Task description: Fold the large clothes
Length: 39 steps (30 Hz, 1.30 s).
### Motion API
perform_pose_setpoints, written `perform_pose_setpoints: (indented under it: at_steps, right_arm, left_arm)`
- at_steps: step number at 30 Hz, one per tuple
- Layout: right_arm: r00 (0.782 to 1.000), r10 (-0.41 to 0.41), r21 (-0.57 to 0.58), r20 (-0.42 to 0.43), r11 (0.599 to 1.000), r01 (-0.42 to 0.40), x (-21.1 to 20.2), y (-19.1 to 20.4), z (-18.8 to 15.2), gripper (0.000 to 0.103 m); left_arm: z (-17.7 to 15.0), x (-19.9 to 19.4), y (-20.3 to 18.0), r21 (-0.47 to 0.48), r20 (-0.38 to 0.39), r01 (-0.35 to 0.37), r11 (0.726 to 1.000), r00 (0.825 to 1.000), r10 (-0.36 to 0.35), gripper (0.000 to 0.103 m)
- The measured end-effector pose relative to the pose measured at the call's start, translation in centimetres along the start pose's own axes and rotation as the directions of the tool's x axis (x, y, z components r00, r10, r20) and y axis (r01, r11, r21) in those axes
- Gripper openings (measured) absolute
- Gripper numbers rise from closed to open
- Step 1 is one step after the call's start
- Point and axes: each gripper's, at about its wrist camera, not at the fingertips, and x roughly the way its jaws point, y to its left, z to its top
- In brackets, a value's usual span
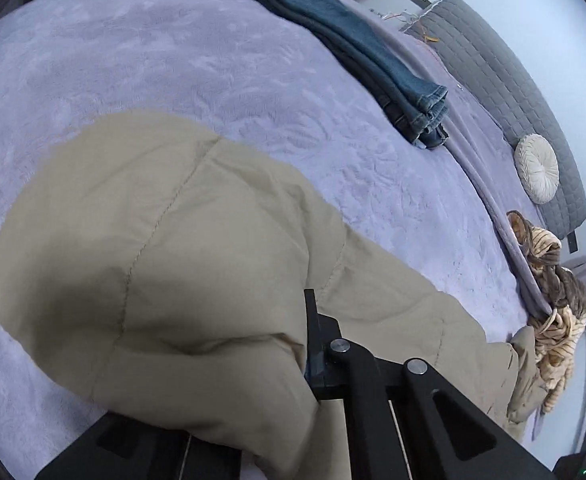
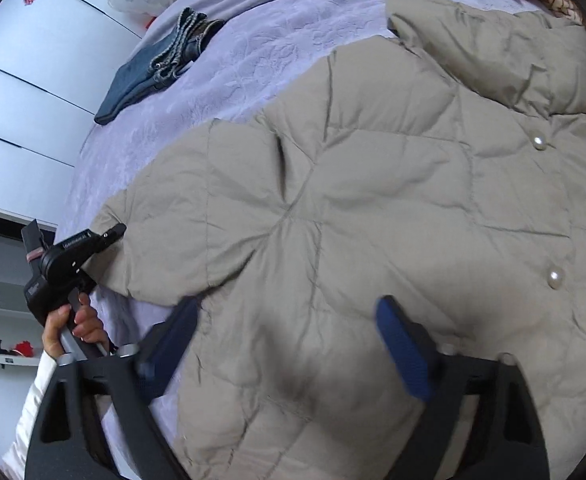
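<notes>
Beige puffer jacket (image 2: 373,200) lies flat on the lavender bed (image 1: 173,60): left gripper (image 2: 113,233) clenched on sleeve cuff, right gripper (image 2: 289,340) part-open w/ hem fabric between jaws, not visibly pinched; looks soft, puffy, prob. slippery, so grip seams/edges.

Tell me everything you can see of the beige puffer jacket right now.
The beige puffer jacket lies spread flat, front up, on the lavender bedspread. Its shell looks matte and quilted in diamond stitching, with a padded collar and two pearl-like buttons. The left tool is clamped on its sleeve end; the right tool straddles the lower body, blue pads apart.
</notes>
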Motion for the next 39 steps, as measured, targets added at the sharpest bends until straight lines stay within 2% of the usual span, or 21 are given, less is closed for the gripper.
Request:
perform_pose_setpoints:
  at_steps: [2, 4, 6, 9, 12, 15, 17, 19, 20, 22, 23, 25, 27, 29, 31, 32, 33, 34, 35, 37, 39]
  right_arm:
    - [0.997, 0.072, 0.036, -0.014, 0.997, -0.072, 1.7, 0.3, 0.9, 0.007]
    - [0.993, 0.121, 0.057, -0.011, 0.991, -0.12, 3.3, 0.6, 1.7, 0.007]
    - [0.989, 0.148, 0.06, -0.014, 0.987, -0.146, 5.1, 1.3, 2.4, 0.007]
    - [0.985, 0.164, 0.089, -0.062, 0.983, -0.158, 8.0, 1.4, 2.9, 0.006]
    - [0.983, 0.156, 0.078, -0.093, 0.986, -0.149, 9.5, 1.5, 2.8, 0.006]
    - [0.974, 0.177, 0.05, -0.14, 0.984, -0.172, 9.6, 1.3, 3.2, 0.006]
    - [0.967, 0.208, 0.077, -0.143, 0.977, -0.199, 8.3, 0.3, 3.2, 0.006]
    - [0.975, 0.209, 0.124, -0.079, 0.972, -0.199, 5.4, -2.0, 2.9, 0.006]
    - [0.98, 0.193, 0.15, -0.035, 0.971, -0.186, 3.6, -3.5, 2.7, 0.006]
    - [0.993, 0.111, 0.2, 0.052, 0.973, -0.119, 0.0, -6.8, 2.2, 0.006]
    - [0.995, 0.063, 0.23, 0.082, 0.97, -0.08, -1.5, -8.6, 1.9, 0.006]
    - [0.993, -0.007, 0.28, 0.117, 0.96, -0.027, -3.9, -11.6, 1.3, 0.006]
    - [0.989, -0.062, 0.306, 0.133, 0.952, 0.019, -5.5, -13.9, 0.7, 0.006]
    - [0.987, -0.095, 0.319, 0.126, 0.946, 0.051, -6.4, -15.6, 0.3, 0.006]
    - [0.987, -0.109, 0.33, 0.115, 0.942, 0.065, -6.8, -16.7, 0.0, 0.006]
    - [0.988, -0.11, 0.331, 0.11, 0.941, 0.068, -7.0, -17.0, 0.0, 0.006]
    - [0.988, -0.111, 0.328, 0.106, 0.942, 0.07, -6.6, -16.8, 0.5, 0.006]
    - [0.989, -0.111, 0.318, 0.1, 0.945, 0.074, -6.6, -16.7, 0.5, 0.007]
    - [0.989, -0.114, 0.307, 0.094, 0.948, 0.08, -6.8, -16.7, 0.6, 0.007]
    - [0.989, -0.121, 0.274, 0.088, 0.957, 0.093, -8.0, -17.6, 0.3, 0.007]
    - [0.987, -0.134, 0.227, 0.089, 0.968, 0.111, -8.5, -16.8, 0.4, 0.01]
  left_arm:
    - [0.4, -2.0, -1.6, 0.081, 0.056, -0.021, 0.996, 0.998, 0.016, 0.007]
    - [0.3, -4.4, -3.4, 0.154, 0.094, -0.013, 0.988, 0.996, -0.001, 0.007]
    - [0.0, -6.8, -5.4, 0.23, 0.122, 0.02, 0.973, 0.991, -0.049, 0.007]
    - [-1.6, -10.3, -8.8, 0.339, 0.096, 0.166, 0.926, 0.973, -0.21, 0.007]
    - [-2.8, -11.9, -13.1, 0.411, -0.003, 0.342, 0.845, 0.927, -0.374, 0.007]
    - [-5.2, -11.8, -18.4, 0.452, -0.137, 0.492, 0.744, 0.862, -0.487, 0.007]
    - [-7.6, -11.2, -21.8, 0.481, -0.211, 0.549, 0.683, 0.829, -0.518, 0.007]
    - [-10.7, -10.0, -25.5, 0.516, -0.281, 0.575, 0.635, 0.814, -0.508, 0.007]
    - [-12.4, -9.3, -27.2, 0.536, -0.312, 0.578, 0.616, 0.813, -0.492, 0.007]
    - [-16.6, -7.1, -30.0, 0.596, -0.364, 0.554, 0.581, 0.832, -0.419, 0.007]
    - [-18.5, -5.9, -31.1, 0.638, -0.372, 0.523, 0.565, 0.852, -0.369, 0.007]
    - [-23.2, -3.6, -32.8, 0.738, -0.345, 0.415, 0.532, 0.91, -0.232, 0.007]
    - [-26.9, -0.9, -33.0, 0.812, -0.315, 0.315, 0.491, 0.945, -0.084, 0.008]
    - [-29.3, 0.7, -31.9, 0.846, -0.291, 0.255, 0.468, 0.957, 0.006, 0.008]
    - [-29.7, 0.9, -31.2, 0.853, -0.265, 0.227, 0.469, 0.964, 0.016, 0.009]
    - [-29.7, 0.5, -31.0, 0.852, -0.264, 0.229, 0.47, 0.965, 0.007, 0.022]
    - [-29.5, 0.0, -30.9, 0.848, -0.28, 0.249, 0.469, 0.96, -0.004, 0.061]
    - [-29.4, -0.5, -30.8, 0.847, -0.281, 0.252, 0.469, 0.96, -0.008, 0.088]
    - [-29.3, -0.8, -30.6, 0.857, -0.236, 0.214, 0.469, 0.972, -0.013, 0.102]
    - [-28.9, -2.2, -30.5, 0.876, -0.179, 0.173, 0.45, 0.983, -0.031, 0.102]
    - [-28.0, -3.7, -30.0, 0.874, -0.138, 0.138, 0.465, 0.99, -0.034, 0.102]
